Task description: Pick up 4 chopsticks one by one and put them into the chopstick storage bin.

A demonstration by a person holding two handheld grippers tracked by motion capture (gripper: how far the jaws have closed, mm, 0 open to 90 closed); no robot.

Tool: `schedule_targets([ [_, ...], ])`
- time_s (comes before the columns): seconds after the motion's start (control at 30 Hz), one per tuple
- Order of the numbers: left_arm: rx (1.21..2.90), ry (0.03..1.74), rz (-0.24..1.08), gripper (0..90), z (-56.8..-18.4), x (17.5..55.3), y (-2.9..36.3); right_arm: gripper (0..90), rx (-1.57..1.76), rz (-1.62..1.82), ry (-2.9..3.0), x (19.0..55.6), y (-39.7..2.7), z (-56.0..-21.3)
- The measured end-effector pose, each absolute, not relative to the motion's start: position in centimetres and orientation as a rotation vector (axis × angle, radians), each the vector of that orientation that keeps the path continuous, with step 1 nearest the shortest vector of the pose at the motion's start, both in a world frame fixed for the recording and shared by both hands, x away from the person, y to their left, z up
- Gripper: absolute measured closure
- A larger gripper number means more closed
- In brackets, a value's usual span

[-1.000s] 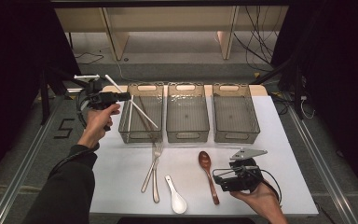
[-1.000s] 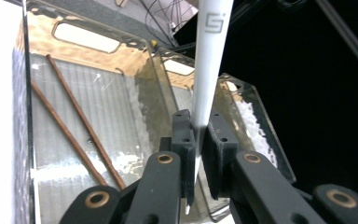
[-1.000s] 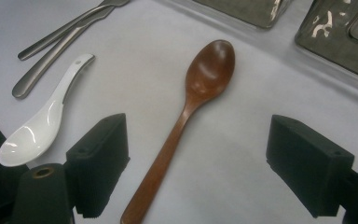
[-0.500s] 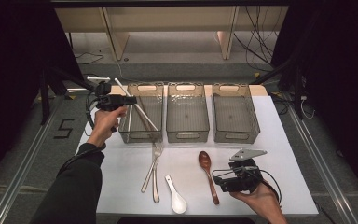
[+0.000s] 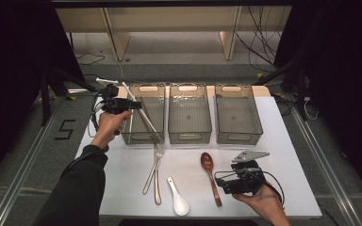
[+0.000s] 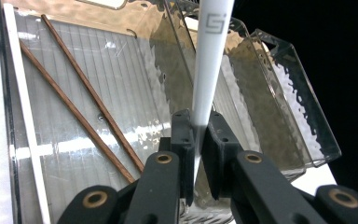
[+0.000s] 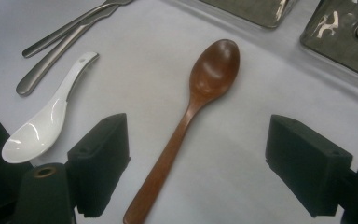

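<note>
White table (image 5: 287,141) under dark surroundings carries three clear bins, with the left bin (image 5: 141,136) as landmark. Over it, the left gripper (image 6: 196,135) is clamped on a white chopstick (image 6: 209,60); two brown chopsticks (image 6: 81,107) lie inside. Well to that bin's right, the right gripper (image 7: 198,163) gapes wide above a wooden spoon (image 7: 200,88).
</note>
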State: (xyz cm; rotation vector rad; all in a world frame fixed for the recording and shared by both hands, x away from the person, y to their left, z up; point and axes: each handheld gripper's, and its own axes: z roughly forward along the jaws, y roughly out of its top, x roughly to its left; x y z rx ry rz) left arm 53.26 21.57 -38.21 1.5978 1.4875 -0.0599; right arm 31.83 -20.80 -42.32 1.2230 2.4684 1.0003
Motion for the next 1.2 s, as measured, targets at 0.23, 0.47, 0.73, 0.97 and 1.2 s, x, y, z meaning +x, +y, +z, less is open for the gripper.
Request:
schedule_targets([
  [0.23,1.626,1.497,-0.066,82.4,-38.6,53.5,21.1,22.5,1.219,1.002,2.470,31.8,-20.8,-42.3],
  [0.47,1.631,1.518,-0.056,78.7,-39.2,53.9,20.9,22.8,1.221,1.001,2.472,31.9,-20.8,-42.3],
  [0.73,1.672,1.530,-0.038,48.7,-39.0,54.0,20.2,22.9,1.216,1.000,2.478,31.9,-20.7,-42.4],
  [0.97,1.664,1.478,-0.054,37.5,-38.4,53.1,19.9,22.9,1.217,1.004,2.472,31.8,-20.8,-42.3],
  [1.2,1.678,1.378,-0.043,31.2,-37.1,50.7,19.5,23.0,1.216,1.006,2.467,31.8,-20.9,-42.3],
])
